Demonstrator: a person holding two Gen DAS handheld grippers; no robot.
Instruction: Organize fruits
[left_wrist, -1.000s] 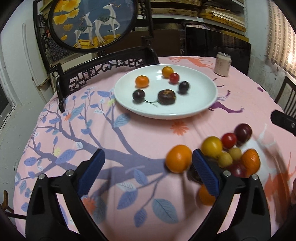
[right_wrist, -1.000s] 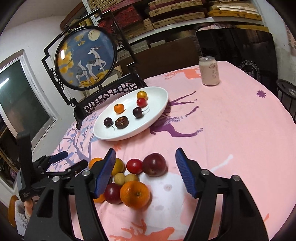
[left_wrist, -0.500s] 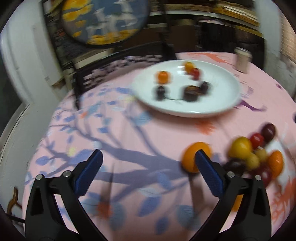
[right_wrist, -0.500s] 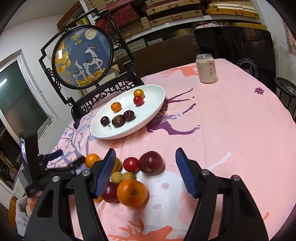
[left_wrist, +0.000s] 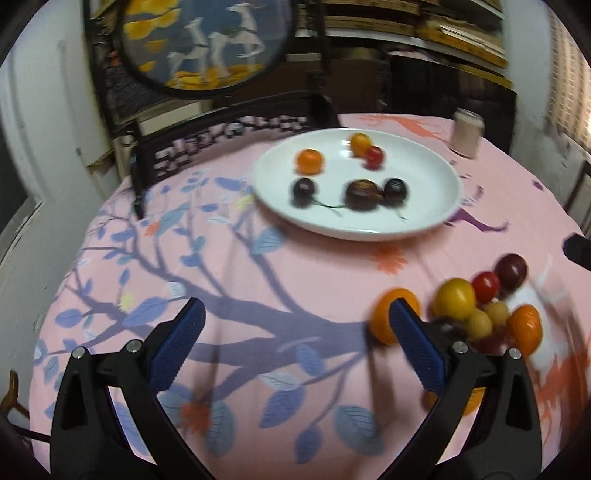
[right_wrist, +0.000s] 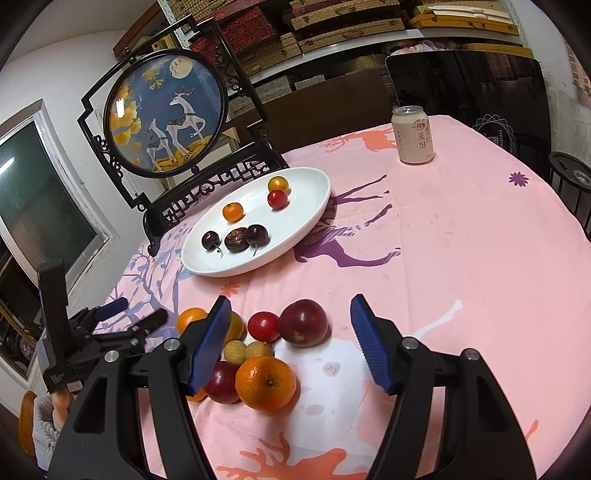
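**Handling the loose fruit beside the plate**

Judging from the left of the white glazed ceramic plate (right_wrist: 314, 218) rightward: the left gripper (left_wrist: 295, 347) hangs with its ribbed blue fingers (left_wrist: 177, 347) spread wide and empty, the small smooth orange (left_wrist: 384, 314) just outside its right finger. That fruit looks light and firm with a waxy skin, so it should be pinched across its widest middle.

In front of the plate the heap on the pink printed cloth of the counter (right_wrist: 461, 258) holds a dimpled mandarin (right_wrist: 266, 383), a glossy red tomato (right_wrist: 263, 326) and a dark red plum (right_wrist: 303, 322). The last two are probably slippery and bruisable, wanting gentle pressure.

The right gripper (right_wrist: 291, 343) hovers over the heap, fingers parted, gripping nothing.
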